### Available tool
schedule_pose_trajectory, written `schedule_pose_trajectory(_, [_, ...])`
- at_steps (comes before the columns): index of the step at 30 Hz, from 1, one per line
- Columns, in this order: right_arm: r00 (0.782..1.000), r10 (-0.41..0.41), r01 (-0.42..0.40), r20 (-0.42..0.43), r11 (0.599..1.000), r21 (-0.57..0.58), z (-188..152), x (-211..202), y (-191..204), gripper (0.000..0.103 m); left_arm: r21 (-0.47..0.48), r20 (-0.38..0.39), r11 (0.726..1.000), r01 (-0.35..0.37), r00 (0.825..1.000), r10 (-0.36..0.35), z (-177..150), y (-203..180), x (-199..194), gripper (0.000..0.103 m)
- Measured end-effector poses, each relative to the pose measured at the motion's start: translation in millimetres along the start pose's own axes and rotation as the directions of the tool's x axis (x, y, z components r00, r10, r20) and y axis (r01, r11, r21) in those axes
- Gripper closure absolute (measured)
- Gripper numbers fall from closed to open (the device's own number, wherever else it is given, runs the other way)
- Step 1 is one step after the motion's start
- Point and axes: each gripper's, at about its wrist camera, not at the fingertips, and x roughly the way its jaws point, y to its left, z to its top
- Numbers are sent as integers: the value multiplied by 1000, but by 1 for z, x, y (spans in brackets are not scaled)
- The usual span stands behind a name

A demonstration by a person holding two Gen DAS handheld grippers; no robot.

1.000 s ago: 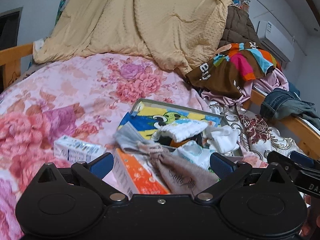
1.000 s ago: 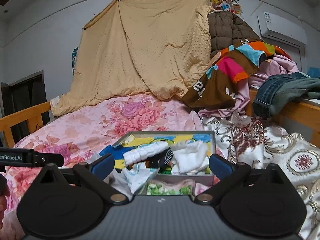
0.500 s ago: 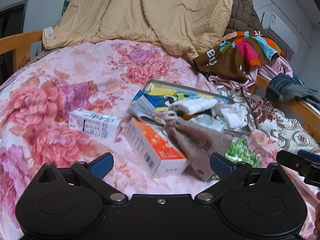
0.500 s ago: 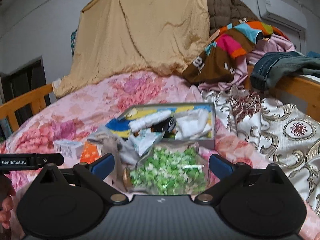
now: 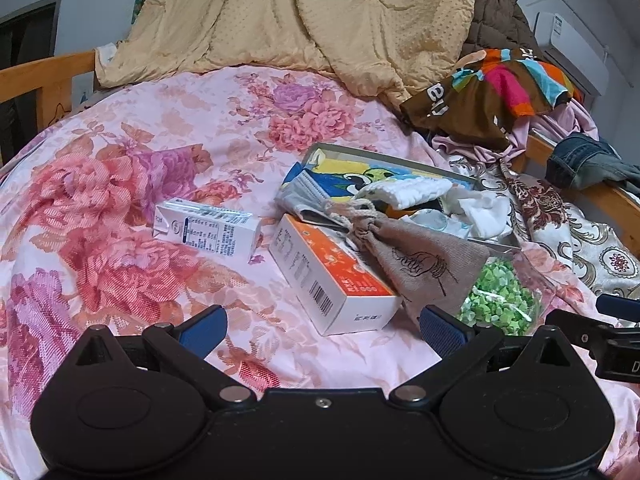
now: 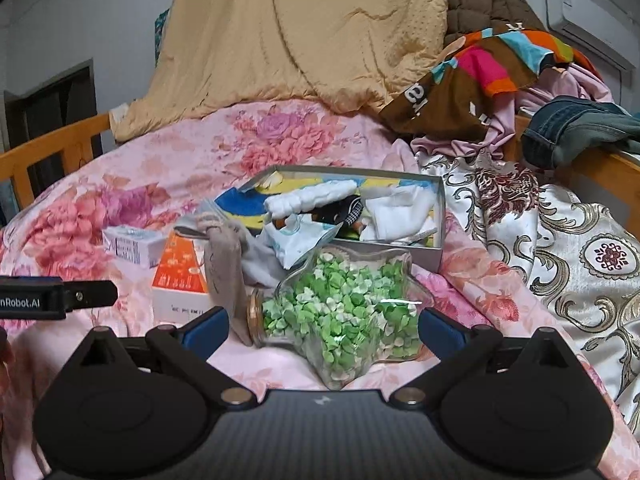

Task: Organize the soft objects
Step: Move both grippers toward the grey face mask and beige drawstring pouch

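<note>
An open grey box on the floral bedspread holds white socks and other cloth. A beige drawstring pouch lies across an orange-and-white carton in front of it. A star-shaped glass jar of green paper stars lies right of the pouch. My left gripper is open and empty, short of the carton. My right gripper is open, with the jar lying between its fingers.
A white milk carton lies left of the orange carton. A tan quilt hangs at the back. Piled clothes and jeans sit by the wooden bed rail at right.
Both grippers have pulled back and risen from the box. More of the bedspread, both cartons and the jar have come into view. Both stay open.
</note>
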Motion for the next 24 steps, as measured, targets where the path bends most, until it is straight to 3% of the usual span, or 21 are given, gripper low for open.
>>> schedule_pose_trajectory(18, [999, 23, -25, -30, 997, -67, 0, 12, 12, 0, -16, -14, 999, -33, 999, 33, 5, 12, 18, 1])
schedule_pose_trajectory(24, [999, 28, -30, -28, 997, -73, 0, 13, 13, 0, 23, 3, 999, -46, 999, 46, 14, 11, 26, 1])
